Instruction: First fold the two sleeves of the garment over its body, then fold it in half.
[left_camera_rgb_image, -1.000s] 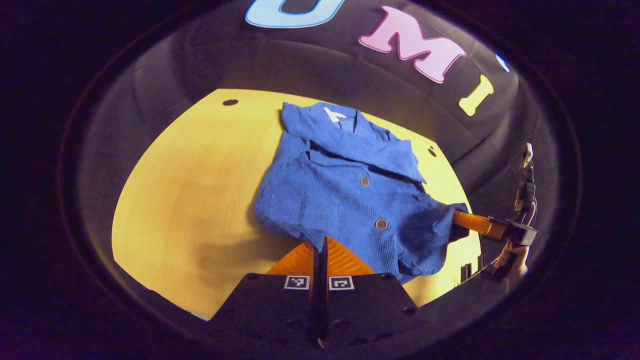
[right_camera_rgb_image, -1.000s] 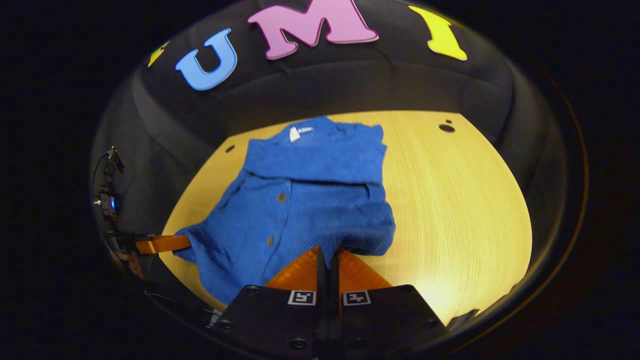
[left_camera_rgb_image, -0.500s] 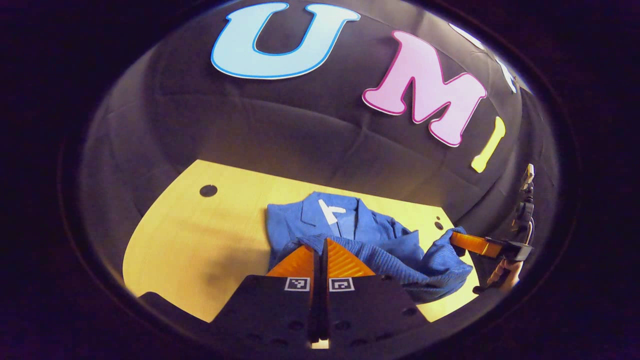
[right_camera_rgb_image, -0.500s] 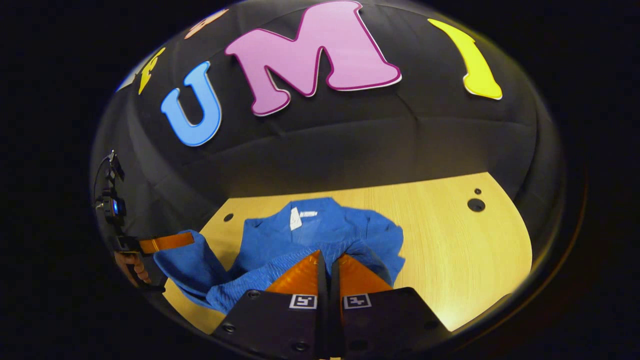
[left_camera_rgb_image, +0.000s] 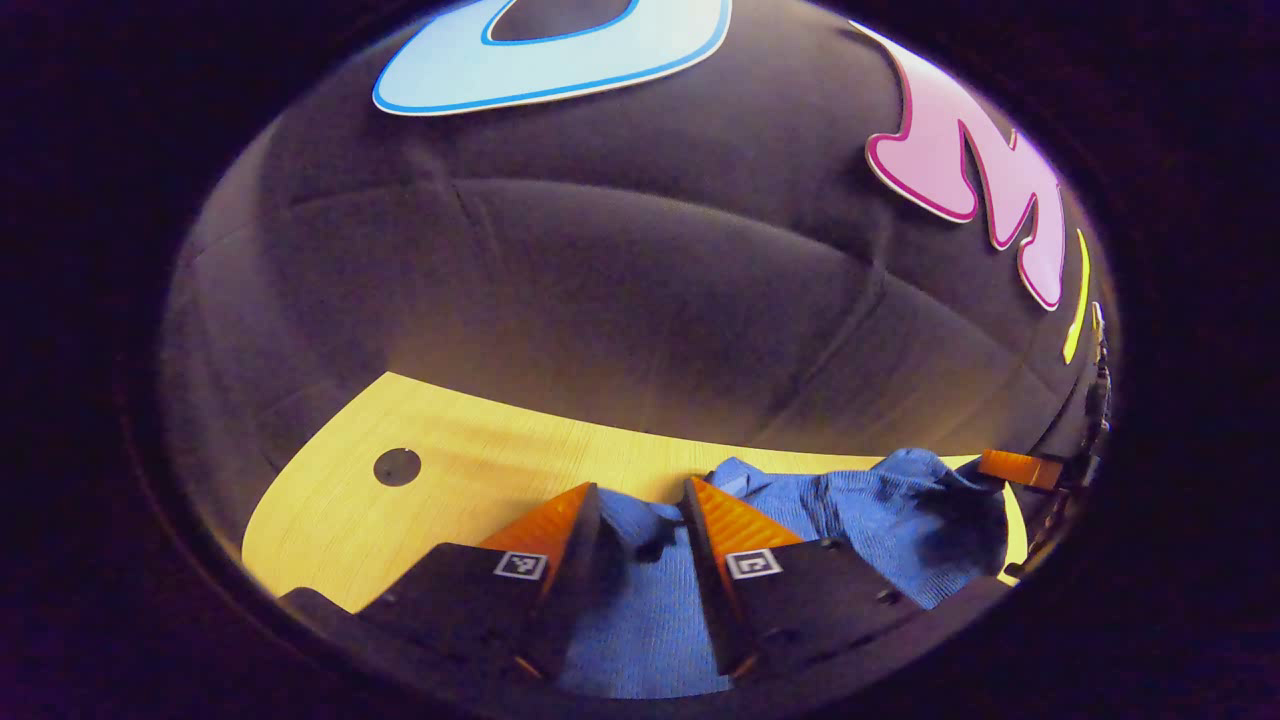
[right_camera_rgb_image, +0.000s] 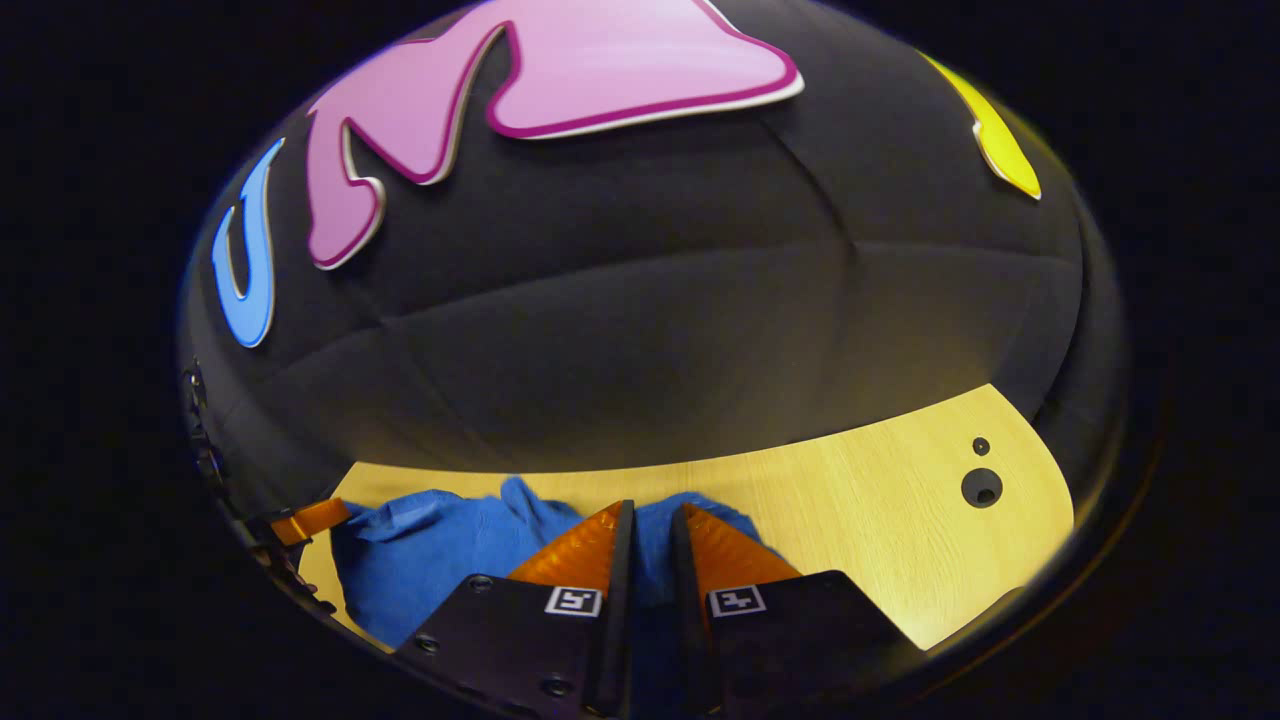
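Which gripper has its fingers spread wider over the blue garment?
The left gripper: a broad strip of garment shows between its fingers; the right gripper shows a narrow gap.

Left gripper view: left gripper (left_camera_rgb_image: 640, 500) at bottom centre, garment (left_camera_rgb_image: 860, 510) between its fingers and running to the lower right, on the table (left_camera_rgb_image: 330, 510). Right gripper (left_camera_rgb_image: 1020, 468) at the far right edge, touching the garment. Table hole (left_camera_rgb_image: 397, 467) lower left, wall (left_camera_rgb_image: 620, 290) behind. Right gripper view: right gripper (right_camera_rgb_image: 648, 525) bottom centre, garment (right_camera_rgb_image: 430, 550) lower left, left gripper (right_camera_rgb_image: 305, 520) at its left edge, holes (right_camera_rgb_image: 981, 486) right.
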